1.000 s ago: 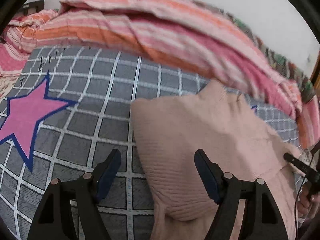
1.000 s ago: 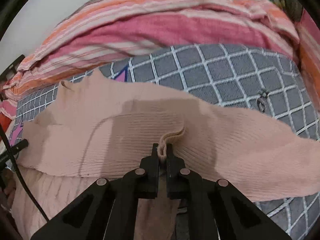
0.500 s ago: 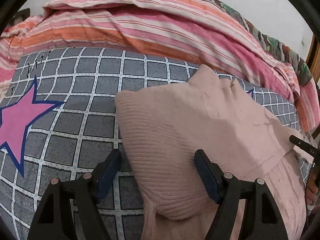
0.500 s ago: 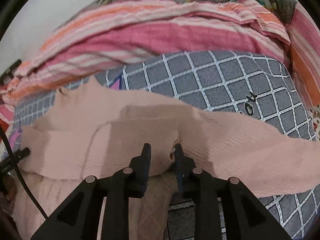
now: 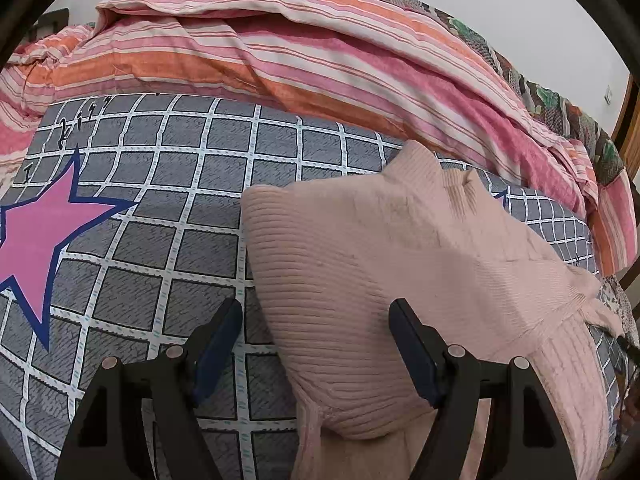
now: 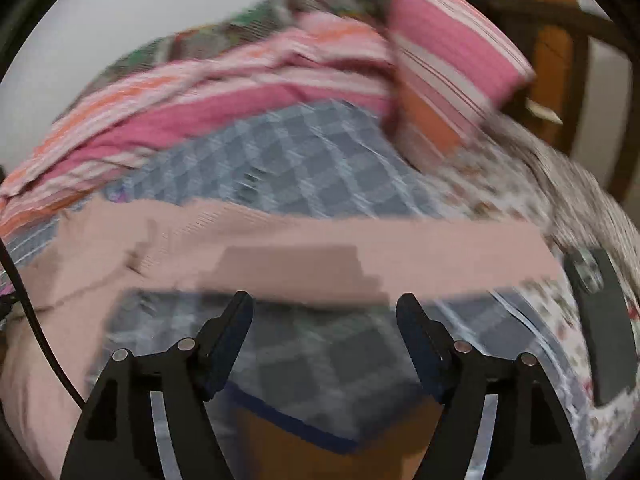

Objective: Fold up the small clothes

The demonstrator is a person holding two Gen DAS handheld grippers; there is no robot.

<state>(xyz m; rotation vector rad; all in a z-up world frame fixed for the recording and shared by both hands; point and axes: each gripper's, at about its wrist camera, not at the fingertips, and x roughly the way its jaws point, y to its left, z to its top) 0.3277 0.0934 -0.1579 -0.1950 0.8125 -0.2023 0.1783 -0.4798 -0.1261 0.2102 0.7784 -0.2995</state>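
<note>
A pale pink ribbed knit sweater point(image 5: 384, 248) lies on the grey checked bedsheet point(image 5: 168, 184), with one side folded over its body. My left gripper point(image 5: 316, 320) is open and empty, hovering over the sweater's folded left edge. In the blurred right wrist view, a pink sleeve point(image 6: 360, 248) stretches across the sheet. My right gripper point(image 6: 324, 312) is open and empty, just in front of the sleeve's near edge.
A pink and orange striped quilt point(image 5: 320, 60) is bunched along the back of the bed. A pink star print point(image 5: 36, 232) marks the sheet at left. A wooden bed frame point(image 6: 556, 60) and a dark object point(image 6: 600, 312) show at right.
My right gripper let go of the sweater fold, opened wide and swung away to the right. The left gripper stayed open and shifted slightly over the sweater.
</note>
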